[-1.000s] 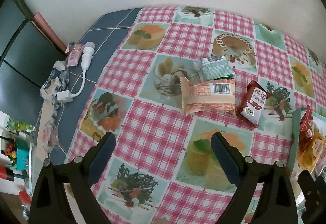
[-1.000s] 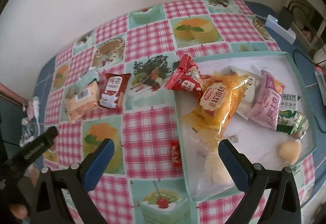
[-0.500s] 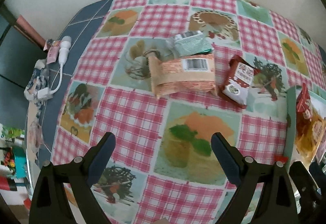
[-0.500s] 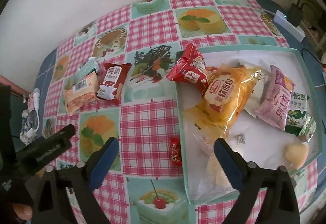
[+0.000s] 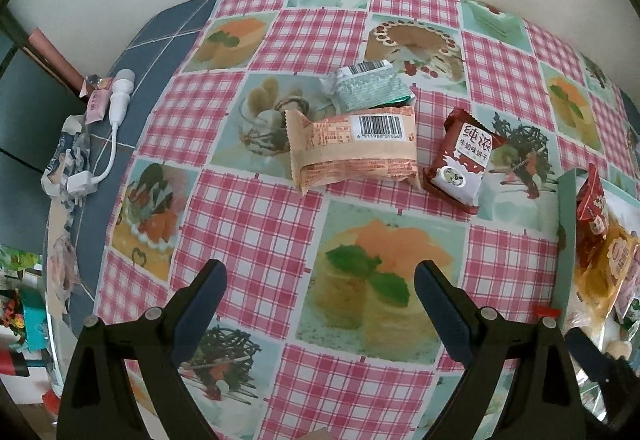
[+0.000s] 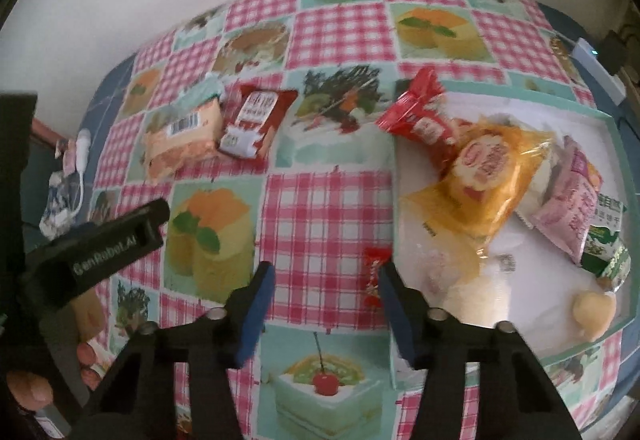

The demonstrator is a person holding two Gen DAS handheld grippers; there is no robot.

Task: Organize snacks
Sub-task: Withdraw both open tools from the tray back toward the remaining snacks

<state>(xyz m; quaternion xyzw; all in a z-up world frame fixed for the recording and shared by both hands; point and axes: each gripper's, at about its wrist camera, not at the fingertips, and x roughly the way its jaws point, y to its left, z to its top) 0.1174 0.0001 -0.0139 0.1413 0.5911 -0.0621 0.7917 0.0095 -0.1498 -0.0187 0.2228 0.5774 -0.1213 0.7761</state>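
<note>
Three snacks lie loose on the checked tablecloth: an orange packet [image 5: 354, 149] [image 6: 182, 143], a green-silver packet [image 5: 370, 85] behind it, and a dark red biscuit packet [image 5: 460, 159] [image 6: 256, 121]. A small red candy [image 6: 373, 276] lies beside the teal tray [image 6: 616, 159], which holds several snacks, among them a yellow bread bag [image 6: 484, 175] and a red packet [image 6: 420, 119]. My left gripper [image 5: 320, 290] is open and empty, in front of the orange packet. My right gripper [image 6: 326, 288] is open and empty, its right finger next to the red candy.
A white charger cable [image 5: 112, 127] and crumpled wrappers [image 5: 66, 163] lie on the blue table edge at left. A white power strip [image 6: 592, 67] sits at the far right. The wall runs behind the table. The left gripper's body [image 6: 100, 252] shows in the right wrist view.
My left gripper has moved closer to the loose packets. My right gripper has narrowed its opening and dropped toward the red candy by the tray's edge.
</note>
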